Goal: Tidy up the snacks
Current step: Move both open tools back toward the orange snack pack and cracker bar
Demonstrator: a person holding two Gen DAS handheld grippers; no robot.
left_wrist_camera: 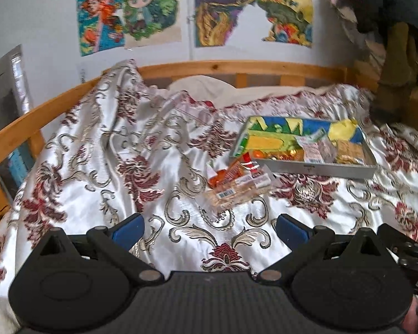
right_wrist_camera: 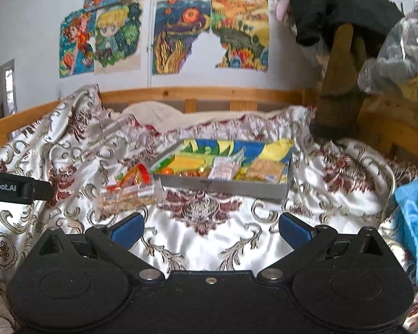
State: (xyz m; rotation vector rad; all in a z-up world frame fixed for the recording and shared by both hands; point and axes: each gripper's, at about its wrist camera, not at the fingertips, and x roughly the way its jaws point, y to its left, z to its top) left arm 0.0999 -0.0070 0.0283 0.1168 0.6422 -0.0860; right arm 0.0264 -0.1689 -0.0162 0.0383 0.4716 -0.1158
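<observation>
1. Left wrist view: the left gripper [left_wrist_camera: 210,229] is sitting at the bottom of the frame with its blue fingers [left_wrist_camera: 126,232] spread wide apart, holding nothing, over the patterned bedspread [left_wrist_camera: 97,167].
2. A gray tray [left_wrist_camera: 324,170] is lying right of center on the bedspread, holding packaged snacks [left_wrist_camera: 315,150] along its near side.
3. A loose pile of snack packets [left_wrist_camera: 237,183] is resting on the bedspread just left of the tray's near corner, touching or nearly touching it.
4. Right wrist view: the right gripper [right_wrist_camera: 211,229] is filling the bottom of the frame, its fingers likewise apart and gripping nothing.
5. The tray [right_wrist_camera: 223,188] is lying at center, the loose packets [right_wrist_camera: 128,192] just left of it.
6. Colorful posters [right_wrist_camera: 181,36] are hanging on the wall above the wooden bed rail [right_wrist_camera: 209,94]; a blue cloth [right_wrist_camera: 415,222] is showing at the right edge.
</observation>
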